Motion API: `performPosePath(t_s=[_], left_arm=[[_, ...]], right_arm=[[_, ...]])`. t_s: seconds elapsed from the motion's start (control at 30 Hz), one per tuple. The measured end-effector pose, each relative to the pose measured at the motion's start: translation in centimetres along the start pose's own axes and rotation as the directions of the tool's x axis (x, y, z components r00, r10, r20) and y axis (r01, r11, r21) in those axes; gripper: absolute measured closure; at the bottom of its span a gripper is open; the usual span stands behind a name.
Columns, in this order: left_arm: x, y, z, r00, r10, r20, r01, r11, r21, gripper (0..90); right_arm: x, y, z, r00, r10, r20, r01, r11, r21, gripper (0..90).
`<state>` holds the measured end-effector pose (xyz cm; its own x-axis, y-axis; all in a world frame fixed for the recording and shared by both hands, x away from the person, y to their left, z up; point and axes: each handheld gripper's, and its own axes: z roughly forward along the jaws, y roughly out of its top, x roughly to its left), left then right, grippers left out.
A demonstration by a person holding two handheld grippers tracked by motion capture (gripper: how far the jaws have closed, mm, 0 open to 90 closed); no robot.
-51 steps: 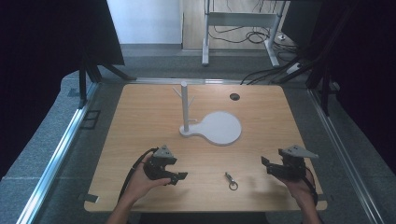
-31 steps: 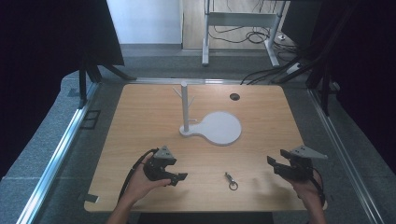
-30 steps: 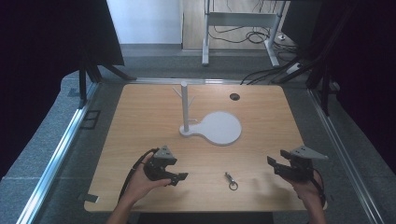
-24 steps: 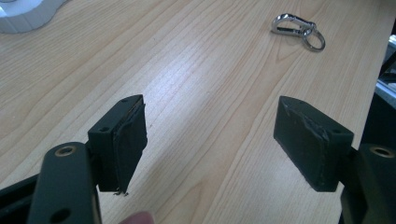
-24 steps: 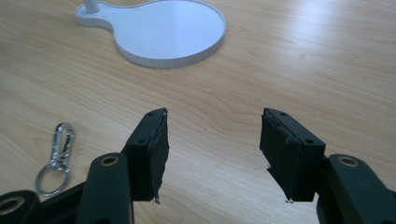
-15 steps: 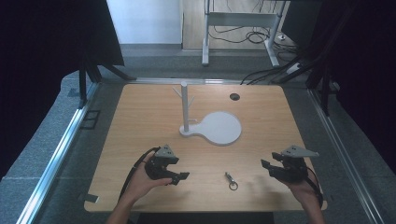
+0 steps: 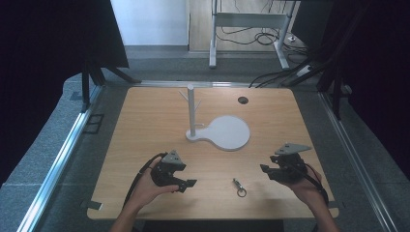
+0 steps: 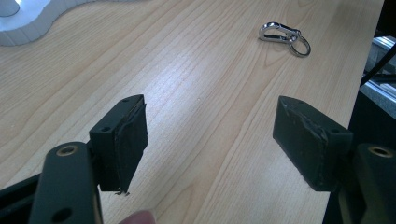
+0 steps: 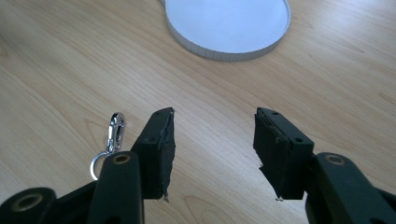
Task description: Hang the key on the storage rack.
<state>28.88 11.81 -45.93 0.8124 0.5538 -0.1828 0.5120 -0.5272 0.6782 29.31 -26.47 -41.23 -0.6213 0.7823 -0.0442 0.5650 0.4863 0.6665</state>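
A small metal snap hook with a key ring (image 7: 238, 186) lies flat on the wooden table near its front edge, between my two grippers. My left gripper (image 7: 187, 183) rests low on the table to the left of it, open, jaws pointing toward the hook (image 8: 282, 35). My right gripper (image 7: 265, 169) hovers to the hook's right, open; its jaws have just been closing partway, with bare table between them. In the right gripper view the hook (image 9: 109, 140) lies just outside the left jaw of that gripper (image 9: 215, 144).
A white stand with an upright post (image 7: 191, 111) and a round flat base (image 7: 227, 133) sits mid-table; the base (image 9: 229, 23) lies ahead of the right jaws. A dark hole (image 7: 242, 100) is at the back right. Metal rails edge the table.
My right gripper has shifted left toward the snap hook and risen slightly, with its jaws narrower than before. The left gripper and the hook have stayed put.
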Motion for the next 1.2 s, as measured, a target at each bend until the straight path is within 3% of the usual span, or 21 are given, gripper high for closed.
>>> performPosePath(t_s=[0.27, 0.47, 0.8, 0.93, 1.2], left_arm=[[-0.4, 0.0, -0.2, 1.0, 0.003, 0.0, -0.003, 1.0, -0.008, 26.8], [-0.1, -0.4, -0.3, 0.9999, -0.009, 0.012, 0.009, 0.9999, -0.007, 26.9], [0.1, -0.4, -0.8, 0.9997, -0.013, 0.023, 0.014, 0.9995, -0.028, 27.1], [0.0, -0.3, -0.9, 0.9997, -0.012, 0.022, 0.013, 0.9994, -0.032, 27.1], [-0.4, -0.3, 0.0, 0.9997, 0.002, 0.026, -0.002, 1.0, 0.002, 27.1]], right_arm=[[1.3, 1.5, 0.2, 0.9978, -0.042, -0.05, 0.046, 0.996, 0.082, 51.9], [2.1, 2.2, 1.0, 0.996, -0.057, -0.069, 0.066, 0.988, 0.139, 53.0], [4.2, 3.5, 3.0, 0.99, -0.099, -0.101, 0.12, 0.963, 0.24, 55.5], [5.6, 3.4, 3.9, 0.9844, -0.128, -0.121, 0.158, 0.944, 0.289, 56.0], [6.4, 2.7, 5.1, 0.9812, -0.135, -0.138, 0.172, 0.934, 0.312, 56.2]])
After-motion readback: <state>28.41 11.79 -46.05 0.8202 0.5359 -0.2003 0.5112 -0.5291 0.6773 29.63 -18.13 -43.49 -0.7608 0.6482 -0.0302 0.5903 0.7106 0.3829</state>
